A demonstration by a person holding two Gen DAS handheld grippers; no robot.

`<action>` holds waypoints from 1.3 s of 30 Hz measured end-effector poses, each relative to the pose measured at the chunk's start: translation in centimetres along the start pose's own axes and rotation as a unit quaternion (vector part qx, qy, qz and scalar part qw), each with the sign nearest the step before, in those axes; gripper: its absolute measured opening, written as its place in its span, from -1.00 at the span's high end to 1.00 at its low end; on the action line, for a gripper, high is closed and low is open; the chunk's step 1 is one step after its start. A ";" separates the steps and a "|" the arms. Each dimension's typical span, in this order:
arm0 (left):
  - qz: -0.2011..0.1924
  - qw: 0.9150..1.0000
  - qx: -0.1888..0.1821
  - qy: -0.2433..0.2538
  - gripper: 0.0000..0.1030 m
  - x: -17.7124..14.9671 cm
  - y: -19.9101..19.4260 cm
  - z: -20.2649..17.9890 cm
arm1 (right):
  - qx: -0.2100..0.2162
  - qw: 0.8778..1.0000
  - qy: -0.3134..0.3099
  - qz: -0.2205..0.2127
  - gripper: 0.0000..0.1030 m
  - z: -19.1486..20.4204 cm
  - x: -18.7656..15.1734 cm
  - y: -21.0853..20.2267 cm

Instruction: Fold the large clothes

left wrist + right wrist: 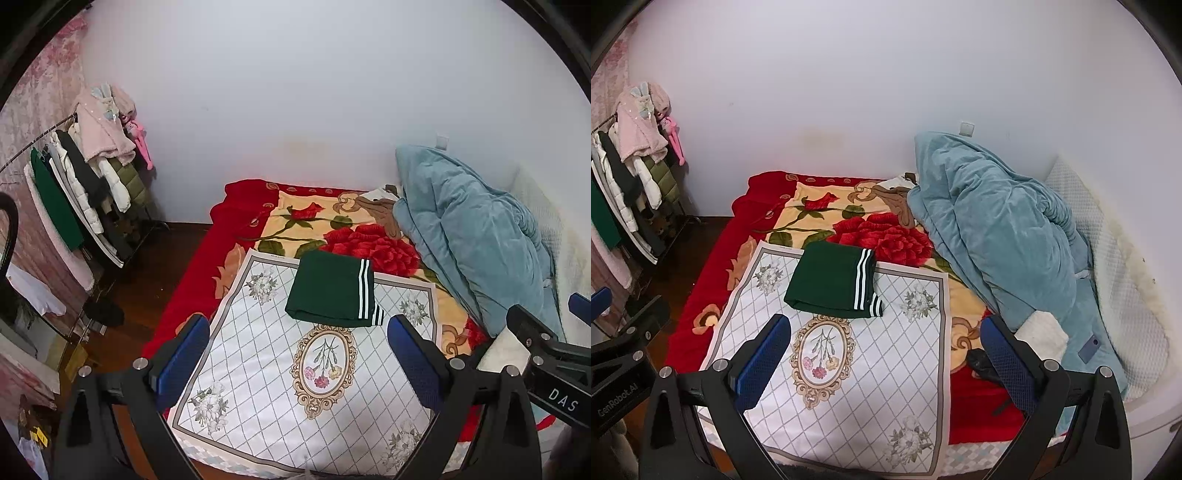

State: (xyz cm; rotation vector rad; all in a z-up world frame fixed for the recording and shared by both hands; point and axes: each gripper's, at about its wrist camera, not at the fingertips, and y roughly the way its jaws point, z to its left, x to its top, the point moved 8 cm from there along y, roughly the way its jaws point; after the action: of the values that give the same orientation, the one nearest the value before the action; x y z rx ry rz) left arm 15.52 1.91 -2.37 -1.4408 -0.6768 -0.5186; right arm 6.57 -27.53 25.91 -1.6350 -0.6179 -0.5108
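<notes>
Your left claw (299,354) and right claw (886,354) both hang wide apart and empty above the bed (713,236). The green garment (831,280) (white stripes along one edge) lies folded on the far part of the white cloth (871,387), well clear of both claws. A blue quilt (997,229) is heaped at the right.
</notes>
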 end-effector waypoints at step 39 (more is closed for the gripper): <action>-0.001 1.000 -0.005 0.003 -0.90 0.9 0.5 0.1 | -0.003 1.000 0.001 -0.002 -1.00 -0.5 1.3 0.6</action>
State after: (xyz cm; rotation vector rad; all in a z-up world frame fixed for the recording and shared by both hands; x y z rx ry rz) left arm 16.54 2.09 -2.13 -1.4467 -0.6717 -0.5281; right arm 7.94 -27.97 26.39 -1.6394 -0.6193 -0.5179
